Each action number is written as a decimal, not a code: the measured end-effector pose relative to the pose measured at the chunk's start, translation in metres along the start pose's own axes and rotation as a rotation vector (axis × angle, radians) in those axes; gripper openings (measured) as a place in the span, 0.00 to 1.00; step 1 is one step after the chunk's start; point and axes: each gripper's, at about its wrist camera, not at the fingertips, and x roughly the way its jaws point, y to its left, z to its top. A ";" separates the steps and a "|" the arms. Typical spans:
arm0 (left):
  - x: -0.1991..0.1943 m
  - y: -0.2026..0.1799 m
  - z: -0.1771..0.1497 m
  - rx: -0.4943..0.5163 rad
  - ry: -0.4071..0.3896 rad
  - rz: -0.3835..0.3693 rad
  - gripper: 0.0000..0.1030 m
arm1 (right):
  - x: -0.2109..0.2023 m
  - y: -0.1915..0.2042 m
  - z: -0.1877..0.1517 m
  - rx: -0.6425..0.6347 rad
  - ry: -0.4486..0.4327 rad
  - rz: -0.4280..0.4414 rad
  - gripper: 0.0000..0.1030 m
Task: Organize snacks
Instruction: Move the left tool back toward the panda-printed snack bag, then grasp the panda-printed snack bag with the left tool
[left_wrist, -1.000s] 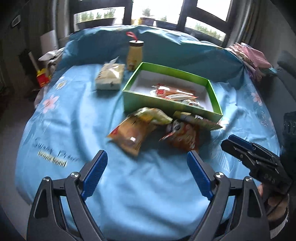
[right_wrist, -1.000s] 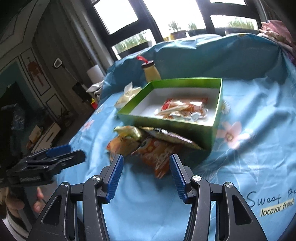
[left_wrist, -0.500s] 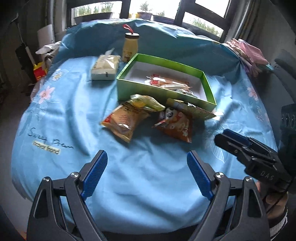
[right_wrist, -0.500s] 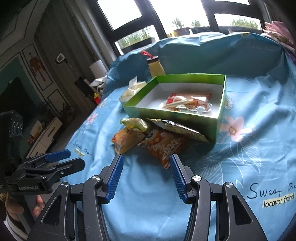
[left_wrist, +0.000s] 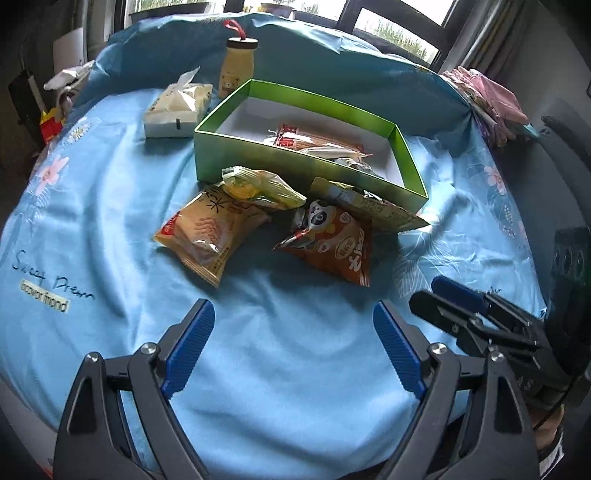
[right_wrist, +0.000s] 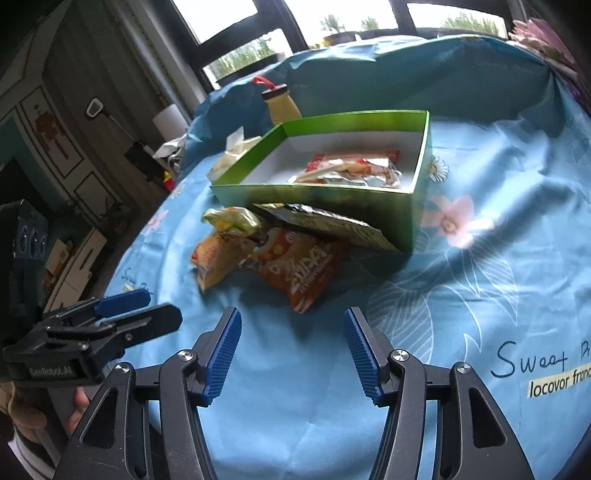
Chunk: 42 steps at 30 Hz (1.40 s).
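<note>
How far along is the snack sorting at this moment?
Partly done. A few wrapped snacks already lie inside the green box. Nothing is in hand: the left gripper and right gripper are both open and empty, above the blue sheet. Left: four packets outside the box's near wall, namely the yellow-orange bag, small yellow pack, orange panda bag and flat pale packet.

Left gripper (left_wrist: 293, 345) held low at near edge, jaws spread wide, nothing between them. Right gripper (right_wrist: 293, 349) just beside it, likewise parted and empty.
</note>
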 end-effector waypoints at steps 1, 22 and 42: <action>0.002 0.002 0.000 -0.010 0.001 -0.012 0.86 | 0.001 0.000 -0.001 0.001 0.002 -0.001 0.57; 0.049 0.025 0.031 -0.080 0.005 -0.180 0.86 | 0.047 -0.003 0.005 -0.031 0.030 -0.025 0.57; 0.087 0.005 0.050 0.007 0.069 -0.185 0.41 | 0.085 -0.006 0.018 -0.058 0.062 -0.044 0.42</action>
